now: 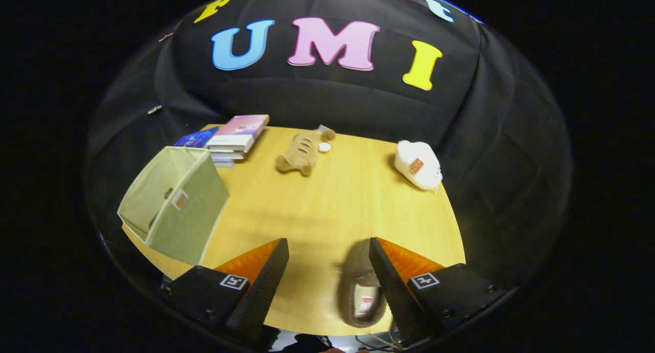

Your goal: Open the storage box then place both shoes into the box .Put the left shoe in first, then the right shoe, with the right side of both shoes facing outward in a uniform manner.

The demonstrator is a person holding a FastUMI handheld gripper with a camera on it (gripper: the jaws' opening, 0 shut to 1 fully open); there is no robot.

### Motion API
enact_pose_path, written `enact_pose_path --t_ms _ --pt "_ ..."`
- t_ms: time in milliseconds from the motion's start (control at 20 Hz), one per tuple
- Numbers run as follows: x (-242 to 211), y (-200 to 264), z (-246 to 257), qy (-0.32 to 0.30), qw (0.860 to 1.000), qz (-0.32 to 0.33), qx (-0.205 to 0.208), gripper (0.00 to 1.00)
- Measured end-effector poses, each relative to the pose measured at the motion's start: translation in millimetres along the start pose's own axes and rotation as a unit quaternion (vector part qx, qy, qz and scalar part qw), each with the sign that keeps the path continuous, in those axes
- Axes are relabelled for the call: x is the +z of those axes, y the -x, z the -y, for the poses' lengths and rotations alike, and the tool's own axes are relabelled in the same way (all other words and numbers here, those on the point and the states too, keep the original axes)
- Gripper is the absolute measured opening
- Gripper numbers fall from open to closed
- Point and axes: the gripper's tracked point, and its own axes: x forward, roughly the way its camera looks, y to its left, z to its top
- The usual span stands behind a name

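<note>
A pale green fabric storage box (171, 204) stands on the wooden table (327, 204), left of my fingers, its top open and its inside showing no shoe. One brown shoe (361, 289) lies on the table below me, close against the inner side of my right finger, its opening facing up. It looks blurred. My gripper (327, 245) hangs above the table with its fingers wide apart and nothing pressed between them.
Beyond the box a stack of books (233, 138) lies at the table's far left. A tan plush toy (302, 153) lies at the far middle with a small white disc beside it. A white pouch-like object (418, 164) rests at the far right.
</note>
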Motion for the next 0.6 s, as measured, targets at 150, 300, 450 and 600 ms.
enact_pose_path --t_ms 150,300,450,600 --pt "-43.8 -9.3 50.3 0.006 0.999 -0.029 -0.014 0.99" --pt "-80.1 -25.0 77.5 0.015 0.998 -0.057 -0.007 0.99" --pt "-106.5 -43.1 92.6 0.014 0.997 -0.081 0.006 0.99" --pt "-126.2 -60.9 87.5 0.011 0.995 -0.098 0.028 0.99"
